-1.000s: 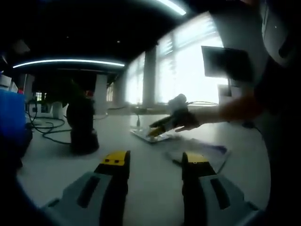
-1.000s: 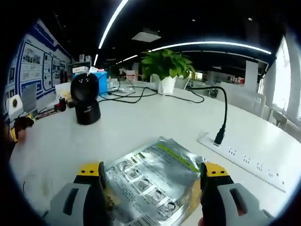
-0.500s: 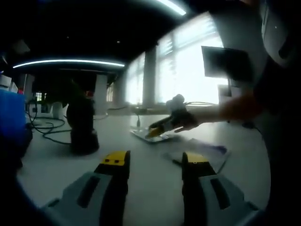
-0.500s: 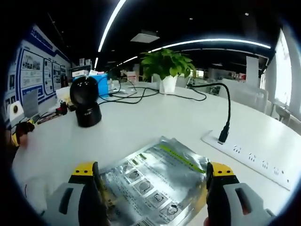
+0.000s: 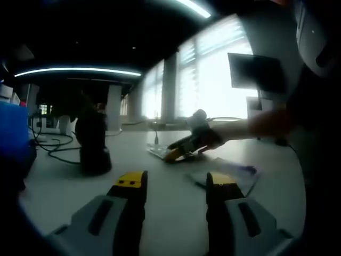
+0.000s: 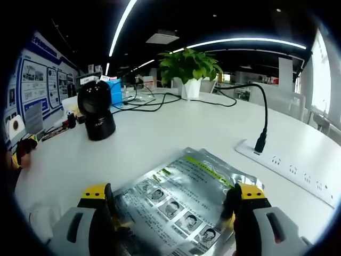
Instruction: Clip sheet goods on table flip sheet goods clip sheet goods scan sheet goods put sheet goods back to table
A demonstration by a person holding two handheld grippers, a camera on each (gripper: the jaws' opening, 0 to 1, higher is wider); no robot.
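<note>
A silver foil pouch [image 6: 186,205] with printed pictures and a green stripe lies flat on the white table [image 6: 160,138]. My right gripper [image 6: 171,194] is open wide, with its yellow-tipped jaws on either side of the pouch's near end. In the left gripper view, a hand holds that right gripper [image 5: 184,149] low over the pouch [image 5: 159,152] far across the table. My left gripper [image 5: 176,184] hovers open above bare table, nothing between its jaws.
A black dome-shaped scanner [image 6: 96,114] [image 5: 93,144] stands at the left. A white power strip [image 6: 287,165] with a black plugged cable [image 6: 261,141] lies at the right, a potted plant [image 6: 189,66] behind. Another flat packet [image 5: 226,173] lies near my left gripper.
My right gripper has moved forward, so the pouch reaches further in between its jaws. The left gripper has stayed put.
</note>
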